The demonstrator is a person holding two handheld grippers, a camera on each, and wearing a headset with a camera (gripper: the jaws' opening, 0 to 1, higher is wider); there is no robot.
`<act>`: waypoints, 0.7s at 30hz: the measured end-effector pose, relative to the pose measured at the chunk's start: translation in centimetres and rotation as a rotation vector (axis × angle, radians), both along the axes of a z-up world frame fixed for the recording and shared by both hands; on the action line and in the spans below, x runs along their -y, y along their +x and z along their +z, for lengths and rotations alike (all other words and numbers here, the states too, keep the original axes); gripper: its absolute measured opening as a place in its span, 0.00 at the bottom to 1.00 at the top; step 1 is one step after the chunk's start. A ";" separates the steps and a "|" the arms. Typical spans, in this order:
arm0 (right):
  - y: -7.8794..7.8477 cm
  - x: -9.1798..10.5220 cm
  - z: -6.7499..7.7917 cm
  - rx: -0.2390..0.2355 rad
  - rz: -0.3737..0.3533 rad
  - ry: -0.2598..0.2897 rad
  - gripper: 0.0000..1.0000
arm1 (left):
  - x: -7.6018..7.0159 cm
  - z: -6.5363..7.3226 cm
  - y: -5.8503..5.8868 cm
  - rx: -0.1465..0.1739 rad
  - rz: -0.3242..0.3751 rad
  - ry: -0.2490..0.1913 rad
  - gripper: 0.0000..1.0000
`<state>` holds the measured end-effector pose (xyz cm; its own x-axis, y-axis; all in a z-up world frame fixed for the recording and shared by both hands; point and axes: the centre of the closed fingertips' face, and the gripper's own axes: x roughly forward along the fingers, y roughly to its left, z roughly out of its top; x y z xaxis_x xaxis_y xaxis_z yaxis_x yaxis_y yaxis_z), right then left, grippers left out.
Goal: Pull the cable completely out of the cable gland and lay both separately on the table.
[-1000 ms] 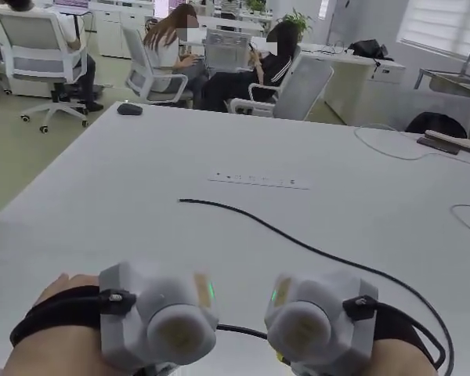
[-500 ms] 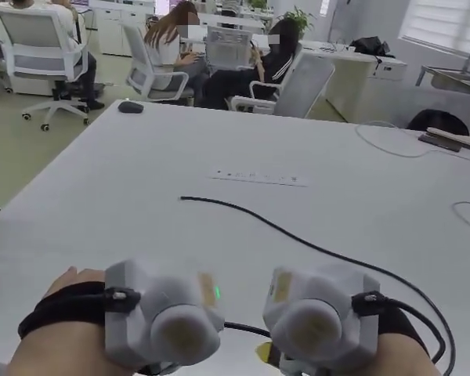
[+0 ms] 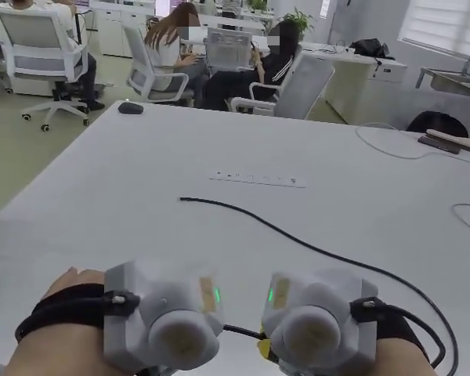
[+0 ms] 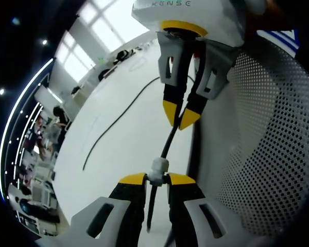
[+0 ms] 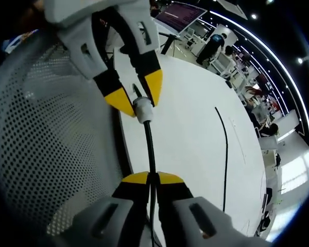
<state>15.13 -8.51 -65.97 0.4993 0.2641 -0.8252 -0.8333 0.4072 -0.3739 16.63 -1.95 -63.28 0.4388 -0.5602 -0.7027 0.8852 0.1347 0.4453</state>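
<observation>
**Head view.** Your two grippers sit side by side at 6 o'clock, at the near edge of the table (image 3: 141, 180).

**Gripper views.**
- Your left gripper (image 4: 157, 180) is clamped on the white gland (image 4: 158, 171).
- Your right gripper (image 5: 152, 178) is pinched tight on the black cable (image 5: 150, 149), near the gland.
- The gland sits threaded on the cable, not yet off it.
- A white mesh (image 4: 257, 128) borders the table edge beside both.

**Room.** The cable swings out toward 4 o'clock, then crosses the table to its free end at 11 o'clock. Bare tabletop lies open toward 12 o'clock, up to a strip (image 3: 258, 179). A mouse (image 3: 130, 108) lies at the far edge.
</observation>
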 end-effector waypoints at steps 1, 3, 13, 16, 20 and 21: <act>0.0 0.2 -0.1 -0.003 -0.008 -0.009 0.03 | 0.0 0.0 0.0 0.000 0.001 0.001 0.17; 0.1 0.6 -0.3 -0.011 -0.023 -0.020 0.03 | -0.1 0.0 0.1 0.002 0.007 -0.001 0.17; -0.4 -0.8 -0.4 -0.047 0.012 0.042 0.25 | -0.2 0.2 0.4 0.004 0.022 -0.005 0.17; -0.7 -1.7 0.0 -0.033 0.071 0.042 0.26 | -0.2 0.1 0.3 0.000 0.017 -0.002 0.17; -0.4 -2.5 1.1 0.020 0.113 0.079 0.22 | -0.2 0.0 0.3 -0.008 0.020 0.001 0.17; -0.4 -2.6 1.3 0.026 0.115 0.084 0.19 | -0.2 -0.1 0.3 -0.010 0.020 0.001 0.17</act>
<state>14.72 -5.94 -64.72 0.4826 0.3887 -0.7849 -0.8668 0.3405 -0.3643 16.95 -1.75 -63.35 0.4429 -0.5506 -0.7076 0.8867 0.1522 0.4366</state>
